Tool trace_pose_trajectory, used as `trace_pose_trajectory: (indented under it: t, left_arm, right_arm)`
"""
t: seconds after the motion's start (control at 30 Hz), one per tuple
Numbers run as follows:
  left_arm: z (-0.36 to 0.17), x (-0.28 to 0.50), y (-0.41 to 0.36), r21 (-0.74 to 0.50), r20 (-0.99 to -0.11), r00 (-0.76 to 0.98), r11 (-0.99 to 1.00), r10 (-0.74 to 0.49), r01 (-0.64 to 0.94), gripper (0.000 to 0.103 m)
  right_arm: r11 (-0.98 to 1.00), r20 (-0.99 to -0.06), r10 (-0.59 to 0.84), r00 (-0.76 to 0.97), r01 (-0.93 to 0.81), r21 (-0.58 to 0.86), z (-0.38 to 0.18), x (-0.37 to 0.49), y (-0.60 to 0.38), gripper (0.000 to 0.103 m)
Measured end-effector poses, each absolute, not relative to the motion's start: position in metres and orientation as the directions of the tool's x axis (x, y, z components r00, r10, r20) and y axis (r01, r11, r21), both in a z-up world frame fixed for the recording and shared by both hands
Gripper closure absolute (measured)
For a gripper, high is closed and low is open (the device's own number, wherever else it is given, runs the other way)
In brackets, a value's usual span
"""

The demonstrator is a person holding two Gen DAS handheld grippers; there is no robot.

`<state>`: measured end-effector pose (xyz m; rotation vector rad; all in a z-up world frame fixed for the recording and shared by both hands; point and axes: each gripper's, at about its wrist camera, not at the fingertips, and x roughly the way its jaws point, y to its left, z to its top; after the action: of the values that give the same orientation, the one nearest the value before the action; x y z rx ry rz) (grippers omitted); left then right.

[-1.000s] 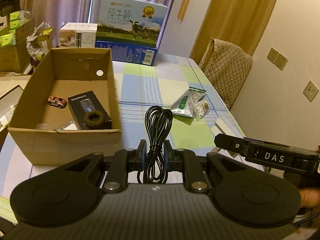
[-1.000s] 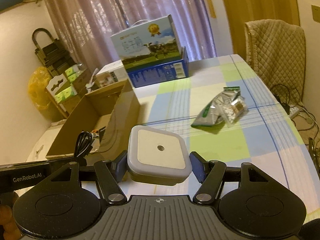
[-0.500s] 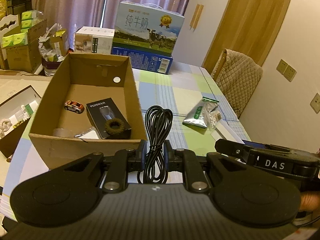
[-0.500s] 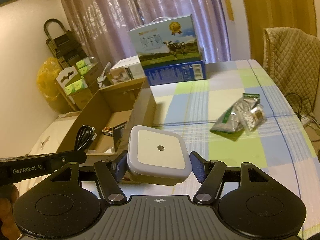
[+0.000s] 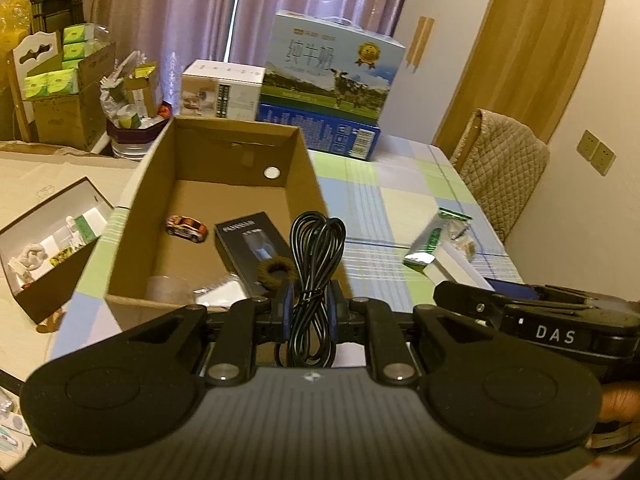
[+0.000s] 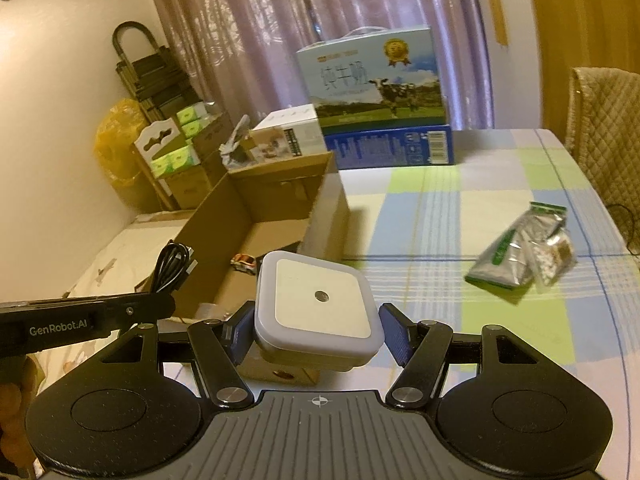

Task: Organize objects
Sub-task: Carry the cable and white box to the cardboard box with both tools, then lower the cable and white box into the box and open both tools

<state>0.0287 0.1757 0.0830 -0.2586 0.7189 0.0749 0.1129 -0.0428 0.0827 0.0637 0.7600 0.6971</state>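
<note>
My left gripper [image 5: 311,304] is shut on a coiled black cable [image 5: 316,248], held above the near right corner of an open cardboard box [image 5: 132,216]. Inside the box lie a toy car [image 5: 186,227], a black package [image 5: 250,250] and a brown ring [image 5: 276,274]. My right gripper [image 6: 318,330] is shut on a white square night light [image 6: 318,306], held over the table near the same cardboard box [image 6: 216,216]. The black cable [image 6: 174,266] and the left gripper's body show at the left of the right wrist view.
A silver-green pouch [image 6: 506,258] and a small clear bag [image 6: 554,258] lie on the checked tablecloth [image 6: 420,208]. A milk carton box [image 5: 332,80] and a white box [image 5: 222,90] stand at the far edge. A padded chair [image 5: 500,168] is at right.
Both grippers have risen and shifted left towards the cardboard box, still holding the cable and the night light. The box now sits more centrally in both views.
</note>
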Motion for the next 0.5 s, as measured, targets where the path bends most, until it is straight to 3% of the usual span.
trace_pose_trajectory:
  t: [0.5]
  left_arm:
    - [0.073,0.061,0.247,-0.145,-0.692,0.719,0.964,0.063,-0.224,0.09]
  right_arm:
    - [0.715,-0.602,0.666,0.442,-0.607,0.346,0.077,0.151,0.029,0.041]
